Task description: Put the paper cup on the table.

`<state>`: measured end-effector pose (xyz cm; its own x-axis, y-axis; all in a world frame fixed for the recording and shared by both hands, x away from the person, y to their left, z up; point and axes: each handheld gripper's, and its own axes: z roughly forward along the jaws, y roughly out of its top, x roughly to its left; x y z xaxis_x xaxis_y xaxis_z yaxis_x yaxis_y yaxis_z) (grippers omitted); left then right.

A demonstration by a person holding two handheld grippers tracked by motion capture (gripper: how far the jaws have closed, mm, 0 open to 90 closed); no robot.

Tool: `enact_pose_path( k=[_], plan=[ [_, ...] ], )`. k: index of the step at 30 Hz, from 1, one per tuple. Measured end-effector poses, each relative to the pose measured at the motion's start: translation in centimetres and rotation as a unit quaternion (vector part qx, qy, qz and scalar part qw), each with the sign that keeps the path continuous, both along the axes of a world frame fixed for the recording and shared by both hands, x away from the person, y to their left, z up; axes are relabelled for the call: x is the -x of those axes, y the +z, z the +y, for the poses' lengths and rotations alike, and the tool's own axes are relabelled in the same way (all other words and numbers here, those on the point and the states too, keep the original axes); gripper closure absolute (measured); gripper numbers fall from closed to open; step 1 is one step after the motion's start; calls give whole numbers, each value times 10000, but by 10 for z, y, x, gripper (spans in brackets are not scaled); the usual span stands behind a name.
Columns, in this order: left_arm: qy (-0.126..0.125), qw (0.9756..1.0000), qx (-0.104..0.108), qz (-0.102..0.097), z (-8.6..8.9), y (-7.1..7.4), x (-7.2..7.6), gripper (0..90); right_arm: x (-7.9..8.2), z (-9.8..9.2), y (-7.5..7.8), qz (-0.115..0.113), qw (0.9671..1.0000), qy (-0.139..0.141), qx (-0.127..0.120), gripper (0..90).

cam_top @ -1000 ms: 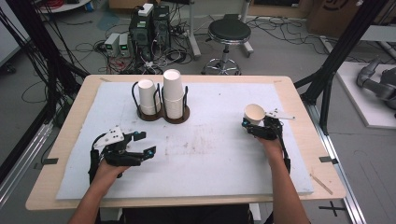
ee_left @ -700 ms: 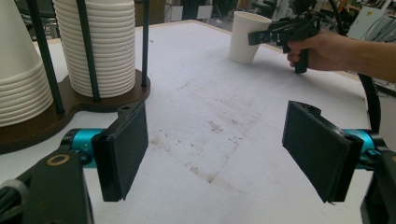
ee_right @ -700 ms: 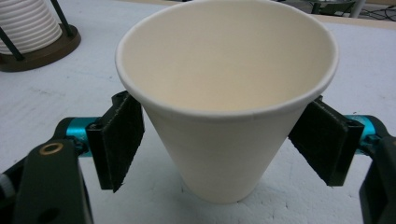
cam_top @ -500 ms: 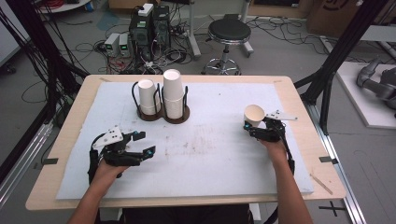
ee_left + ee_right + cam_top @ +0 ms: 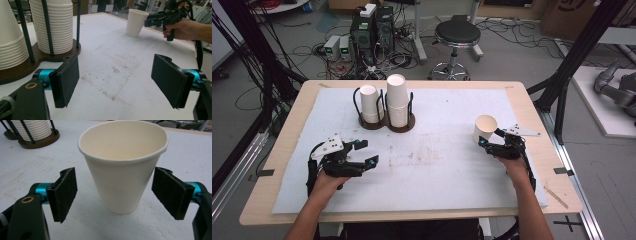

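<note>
A white paper cup (image 5: 123,167) stands upright on the white mat between the jaws of my right gripper (image 5: 115,192). The jaws are open, with a gap on each side of the cup. From above, the cup (image 5: 485,129) is at the table's right, with the right gripper (image 5: 492,145) just behind it on the person's side. My left gripper (image 5: 364,152) rests at the near left, open with nothing between its pads (image 5: 66,80). A brown holder (image 5: 384,122) carries two stacks of cups (image 5: 53,27) at the back left.
The white mat (image 5: 437,165) covers most of the wooden table (image 5: 277,150). In the left gripper view the right gripper (image 5: 152,21) and its hand are far off beside the cup (image 5: 135,22). A stool (image 5: 457,35) and computer gear stand on the floor beyond the table.
The right gripper has drawn back a little toward the person's side while the cup stays standing where it was. The left gripper has not moved.
</note>
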<state>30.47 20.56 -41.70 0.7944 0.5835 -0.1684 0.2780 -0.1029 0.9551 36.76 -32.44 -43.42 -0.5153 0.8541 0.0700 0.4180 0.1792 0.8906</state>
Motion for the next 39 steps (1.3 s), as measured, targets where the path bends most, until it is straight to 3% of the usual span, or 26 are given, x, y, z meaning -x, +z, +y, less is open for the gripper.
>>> enact_pose_path(
  k=[11,17,25,39],
  plan=[
    [87,9999,57,-50,4,3,2,227,23,9,14,-169,9987,464,84,211],
    [88,9999,54,-44,3,4,0,227,18,10,12,-98,9989,445,86,211],
    [34,10000,37,-51,0,7,-3,227,26,7,12,-113,9986,501,81,212],
    [136,9997,127,-138,4,12,5,227,65,10,28,-392,9961,796,-20,211]
  ],
)
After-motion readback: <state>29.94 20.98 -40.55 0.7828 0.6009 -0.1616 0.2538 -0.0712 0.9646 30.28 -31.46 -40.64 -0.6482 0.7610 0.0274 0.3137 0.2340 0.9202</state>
